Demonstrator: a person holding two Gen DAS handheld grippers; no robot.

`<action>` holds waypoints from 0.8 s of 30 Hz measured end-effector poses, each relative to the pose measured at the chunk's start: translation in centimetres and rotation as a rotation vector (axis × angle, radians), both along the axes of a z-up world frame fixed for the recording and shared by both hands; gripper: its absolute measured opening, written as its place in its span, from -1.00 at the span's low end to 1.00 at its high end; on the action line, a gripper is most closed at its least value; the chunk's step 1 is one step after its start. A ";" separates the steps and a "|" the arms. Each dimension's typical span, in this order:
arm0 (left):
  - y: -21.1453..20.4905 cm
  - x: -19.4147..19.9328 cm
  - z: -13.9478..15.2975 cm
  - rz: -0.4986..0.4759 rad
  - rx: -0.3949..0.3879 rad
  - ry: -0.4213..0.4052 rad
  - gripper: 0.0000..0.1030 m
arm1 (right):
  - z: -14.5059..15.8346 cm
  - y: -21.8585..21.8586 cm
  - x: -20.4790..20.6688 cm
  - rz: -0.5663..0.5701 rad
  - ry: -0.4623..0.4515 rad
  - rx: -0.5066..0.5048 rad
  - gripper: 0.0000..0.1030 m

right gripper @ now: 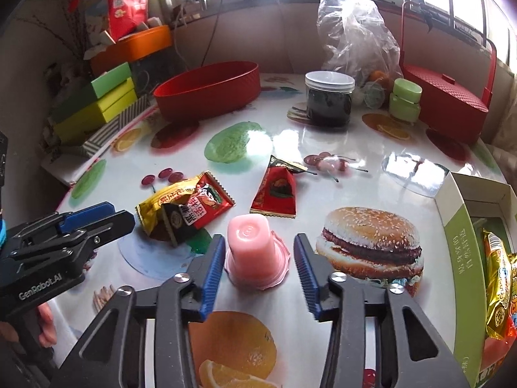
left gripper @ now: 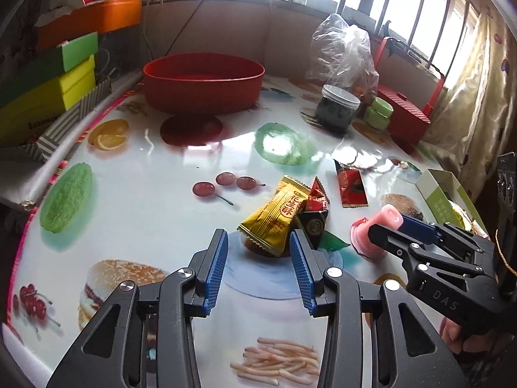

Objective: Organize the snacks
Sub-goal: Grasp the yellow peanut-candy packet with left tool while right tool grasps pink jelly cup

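A pink jelly cup [right gripper: 250,249] stands upside down on the printed tablecloth between the fingers of my right gripper [right gripper: 258,247]. The jaws straddle it with a gap on the right side, so the gripper is open. The left wrist view shows the same cup [left gripper: 389,216] inside my right gripper [left gripper: 399,229]. A gold snack packet [left gripper: 274,218] lies on a small pile with a red packet [left gripper: 318,199] and a black one [left gripper: 313,224]. My left gripper [left gripper: 259,237] is open around the packet's near end without pressing it. A red triangular packet [right gripper: 277,192] lies apart.
A red oval bowl [left gripper: 203,79] stands at the back. A green-sided open box [right gripper: 463,258] at the right edge holds a gold snack [right gripper: 497,284]. A dark jar [right gripper: 329,100], a small green jar [right gripper: 405,98], a plastic bag [right gripper: 355,32], a red basket [right gripper: 450,106] and stacked boxes [left gripper: 61,80] line the back and left.
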State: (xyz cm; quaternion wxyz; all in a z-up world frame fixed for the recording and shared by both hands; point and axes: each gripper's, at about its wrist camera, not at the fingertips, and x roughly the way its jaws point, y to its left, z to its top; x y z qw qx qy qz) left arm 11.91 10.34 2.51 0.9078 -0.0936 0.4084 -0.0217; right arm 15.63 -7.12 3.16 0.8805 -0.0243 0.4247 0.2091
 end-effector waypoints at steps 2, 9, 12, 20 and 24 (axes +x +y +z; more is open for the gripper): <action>0.2 0.4 -0.1 0.000 0.001 0.003 -0.20 | 0.0 0.0 0.0 0.002 0.001 0.003 -0.34; -0.1 2.0 -0.4 -0.046 0.024 0.016 -0.20 | 0.0 -0.2 0.0 -0.012 -0.005 0.001 -0.47; -0.5 2.6 -0.7 -0.060 0.043 0.024 -0.20 | 0.0 -0.5 0.1 -0.030 -0.005 0.003 -0.47; -1.3 3.6 -0.8 -0.094 0.062 0.032 -0.20 | 0.1 -1.6 0.1 -0.071 0.003 0.026 -0.47; -2.3 3.8 -0.8 -0.145 0.084 0.032 -0.20 | 0.1 -1.9 0.1 -0.077 0.007 0.040 -0.47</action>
